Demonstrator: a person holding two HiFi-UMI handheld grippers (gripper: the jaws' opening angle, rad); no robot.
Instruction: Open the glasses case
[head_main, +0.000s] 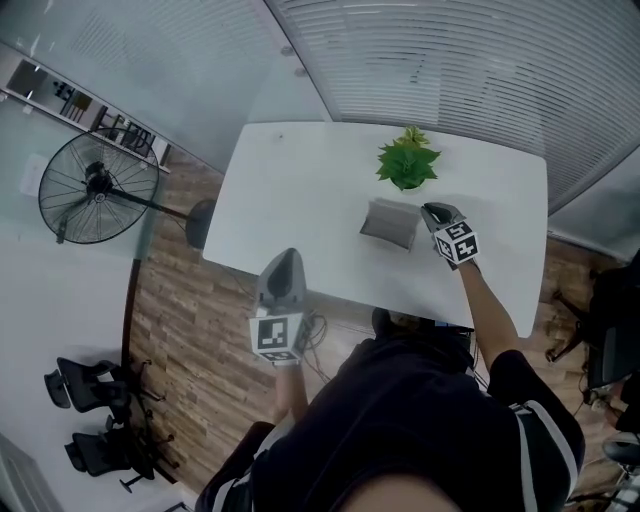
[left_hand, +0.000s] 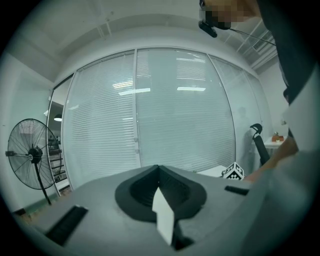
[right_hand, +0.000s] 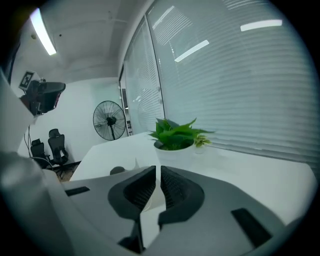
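A grey glasses case (head_main: 389, 223) lies on the white table (head_main: 300, 190), just in front of the potted plant. Its lid looks lifted, though the head view is too small to be sure. My right gripper (head_main: 432, 211) is at the case's right end, close beside it, with its jaws nearly together and nothing between them (right_hand: 156, 170). My left gripper (head_main: 287, 258) hangs at the table's near edge, left of the case and apart from it. Its jaws meet at the tips and hold nothing (left_hand: 159, 169). The case does not show clearly in either gripper view.
A green potted plant (head_main: 407, 163) stands behind the case and shows close ahead in the right gripper view (right_hand: 174, 135). A floor fan (head_main: 95, 190) stands left of the table, and office chairs (head_main: 95, 400) sit on the wooden floor. Glass walls with blinds run behind the table.
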